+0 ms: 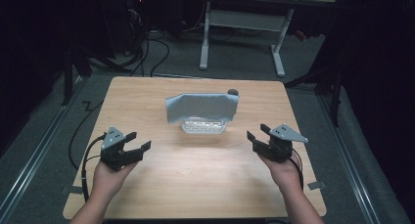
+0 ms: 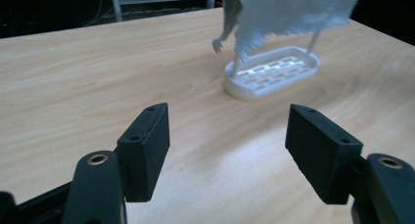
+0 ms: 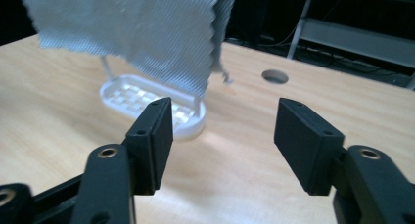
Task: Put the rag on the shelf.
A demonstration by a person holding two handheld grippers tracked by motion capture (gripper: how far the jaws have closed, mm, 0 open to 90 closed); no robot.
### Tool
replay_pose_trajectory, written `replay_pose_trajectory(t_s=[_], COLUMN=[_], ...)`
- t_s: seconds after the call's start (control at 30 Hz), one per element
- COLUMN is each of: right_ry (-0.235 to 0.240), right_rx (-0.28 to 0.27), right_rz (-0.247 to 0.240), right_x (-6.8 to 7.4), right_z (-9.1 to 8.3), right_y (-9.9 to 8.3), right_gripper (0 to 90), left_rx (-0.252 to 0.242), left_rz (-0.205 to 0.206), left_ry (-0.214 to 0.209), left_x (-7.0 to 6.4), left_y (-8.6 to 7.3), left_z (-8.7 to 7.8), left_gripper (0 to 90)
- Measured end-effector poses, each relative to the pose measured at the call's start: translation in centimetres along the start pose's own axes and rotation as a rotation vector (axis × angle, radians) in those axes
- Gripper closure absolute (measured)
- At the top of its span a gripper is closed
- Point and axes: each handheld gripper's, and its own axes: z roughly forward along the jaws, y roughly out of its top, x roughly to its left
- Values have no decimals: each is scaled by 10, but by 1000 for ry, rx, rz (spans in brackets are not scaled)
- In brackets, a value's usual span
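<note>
A light blue-grey cloth [image 1: 201,108] hangs spread over a small white rack [image 1: 203,126] with an oval slotted base, in the middle of the wooden table [image 1: 195,180]. In the left gripper view the cloth [image 2: 288,13] drapes above the rack [image 2: 272,72] ahead and to the right. The right gripper view has the cloth [image 3: 132,33] and the rack [image 3: 147,104] ahead and to the left. My left gripper [image 1: 139,141] stands open at the table's left, empty. My right gripper [image 1: 258,132] stands open at the right, also empty. Both are well apart from the rack.
A round hole [image 1: 233,92] pierces the table behind the cloth, also seen as a hole [image 3: 274,76] in the right gripper view. Beyond the table stands a white desk frame [image 1: 242,26] amid floor cables. Bare wood lies between the two grippers.
</note>
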Motion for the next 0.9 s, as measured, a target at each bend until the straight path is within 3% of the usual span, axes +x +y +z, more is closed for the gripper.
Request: replay_pose_trajectory(t_s=[0.07,0.13,0.17,0.2,0.23,0.27,0.4,0.43,0.47,0.5,0.53,0.57,0.6,0.63,0.7,0.73,0.77,0.9], right_ry=[14,25,30,30,39,39,57,65,65,70,94,115,148,145,146,146,146,145], right_rx=[0,21,47,47,68,68,123,148,148,156,170,188,203,202,209,209,210,216], right_rz=[-8,-10,-15,-15,-12,-12,-33,-40,-40,-48,-47,-41,-67,-121,-111,-102,-93,-97], right_x=[5,12,19,19,27,27,49,61,61,65,71,74,80,84,81,79,76,70], right_z=[-6,-12,-15,-15,-18,-18,-19,-18,-18,-17,-16,-15,-13,-13,-11,-10,-9,-9], right_y=[-6,-15,-24,-24,-35,-35,-60,-75,-75,-80,-89,-92,-95,-97,-99,-99,-99,-101], right_gripper=[375,371,366,366,358,358,335,318,318,322,332,324,320,328,327,324,321,319], left_rx=[14,58,93,93,140,140,183,178,192,242,258,268,285,290,292,271,280,283], left_rz=[12,29,25,25,23,23,32,45,60,104,135,199,226,224,172,110,130,99], left_ry=[5,18,-10,-10,-50,-50,-151,-163,-170,-194,-201,-194,-190,-191,-207,-213,-212,-219], left_x=[-4,-10,-17,-17,-29,-29,-62,-72,-77,-85,-90,-94,-95,-94,-89,-88,-84,-80], left_y=[-8,-17,-26,-26,-33,-33,-45,-51,-54,-56,-57,-59,-63,-64,-65,-66,-65,-67], left_z=[-7,-9,-6,-6,2,2,23,28,31,36,38,38,38,38,37,38,37,38], left_gripper=[329,322,311,299,291,290,284,304,304,325,319,314,308,306,305,306,306,306])
